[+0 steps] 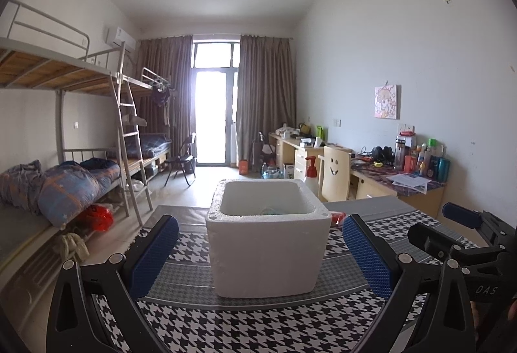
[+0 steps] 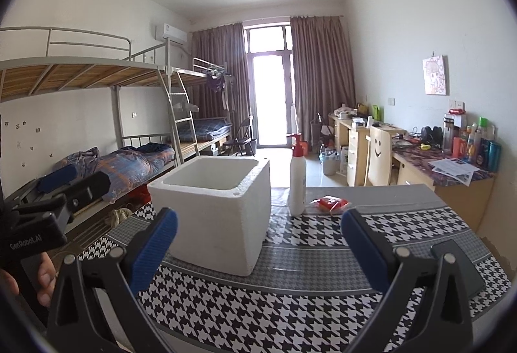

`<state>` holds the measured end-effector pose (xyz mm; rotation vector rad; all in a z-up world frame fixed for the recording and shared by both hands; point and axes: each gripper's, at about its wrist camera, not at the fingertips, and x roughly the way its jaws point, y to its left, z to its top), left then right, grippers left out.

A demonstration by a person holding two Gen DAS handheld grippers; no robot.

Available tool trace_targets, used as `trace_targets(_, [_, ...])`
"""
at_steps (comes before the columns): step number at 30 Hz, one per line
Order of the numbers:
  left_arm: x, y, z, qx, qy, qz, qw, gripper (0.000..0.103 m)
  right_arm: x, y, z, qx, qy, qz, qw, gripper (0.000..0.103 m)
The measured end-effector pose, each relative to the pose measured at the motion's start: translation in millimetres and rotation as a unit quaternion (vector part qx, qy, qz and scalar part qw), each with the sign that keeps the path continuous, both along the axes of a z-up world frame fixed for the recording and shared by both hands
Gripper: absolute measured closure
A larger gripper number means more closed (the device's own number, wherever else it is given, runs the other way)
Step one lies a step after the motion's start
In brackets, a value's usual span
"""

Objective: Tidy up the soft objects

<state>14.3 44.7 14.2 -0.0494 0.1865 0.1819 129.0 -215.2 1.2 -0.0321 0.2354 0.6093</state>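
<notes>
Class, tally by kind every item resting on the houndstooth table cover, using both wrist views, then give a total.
White foam box: 1
White pump bottle with red pump head: 1
Red soft packet: 1
Dark flat phone-like slab: 1
Total: 4
Something pale green shows inside the box in the left wrist view; too hidden to count.

Black framed left gripper [image 1: 260, 252], right gripper [image 2: 258, 248], blue ribbed pads [image 2: 155, 248] (silver screws)

Both wrist views toward foam box [image 1: 268, 240]
</notes>
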Motion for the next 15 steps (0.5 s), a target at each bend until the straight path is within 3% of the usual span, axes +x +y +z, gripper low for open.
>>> trace_targets(15, [-8.3,4.1,-7.1,0.003,-0.009,0.004,1.0000,0.001,-12.3,-7.7,-4.8,0.016,-0.011,0.004,1.000,0.001])
